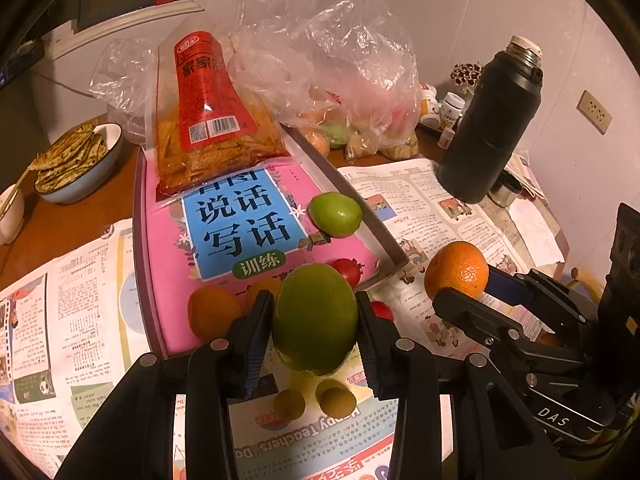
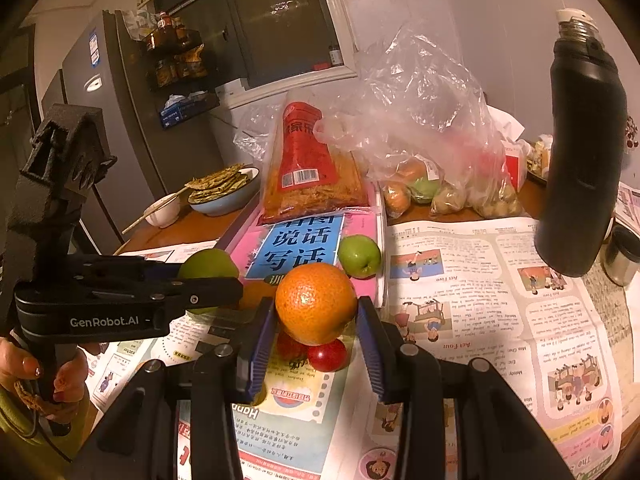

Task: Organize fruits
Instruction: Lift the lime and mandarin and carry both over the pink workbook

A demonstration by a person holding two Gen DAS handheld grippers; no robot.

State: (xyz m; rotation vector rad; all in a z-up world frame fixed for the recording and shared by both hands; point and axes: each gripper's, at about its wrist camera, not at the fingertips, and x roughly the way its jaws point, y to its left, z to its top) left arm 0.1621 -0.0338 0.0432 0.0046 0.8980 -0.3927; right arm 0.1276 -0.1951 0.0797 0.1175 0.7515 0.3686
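Fruit is held in both grippers above the newspaper-covered table [image 1: 420, 204].

Left wrist view: the left gripper [image 1: 316, 320] is closed on a large green fruit [image 1: 315, 318], one pad on each flank, the fruit raised off the surface. Beneath and behind it lie an orange fruit [image 1: 210, 312] and a small red fruit [image 1: 348, 271] on the pink book [image 1: 240, 220], with a second green fruit [image 1: 336, 214] farther back on the same cover. Two small yellow-green fruits [image 1: 336, 398] rest on the paper under the jaws. The right gripper [image 1: 464, 280] appears at right, holding a mandarin [image 1: 456, 270].

Right wrist view: the right gripper [image 2: 316, 308] clamps the mandarin [image 2: 316, 302] between its blue pads, clear of the table. Two small red fruits [image 2: 327, 354] lie directly below. The left gripper [image 2: 208, 276] enters from the left with its green fruit [image 2: 208, 264]. A black flask [image 2: 580, 160] stands at right; a plastic bag [image 2: 420, 120] of more fruit sits behind.

Hazards:
- Both fruits are round and smooth-skinned; a slight relaxation of either grip would probably drop them onto the loose fruit below and scatter it.
- The grippers work close together; converging paths risk collision.
- The book slopes; fruit set on it may roll.
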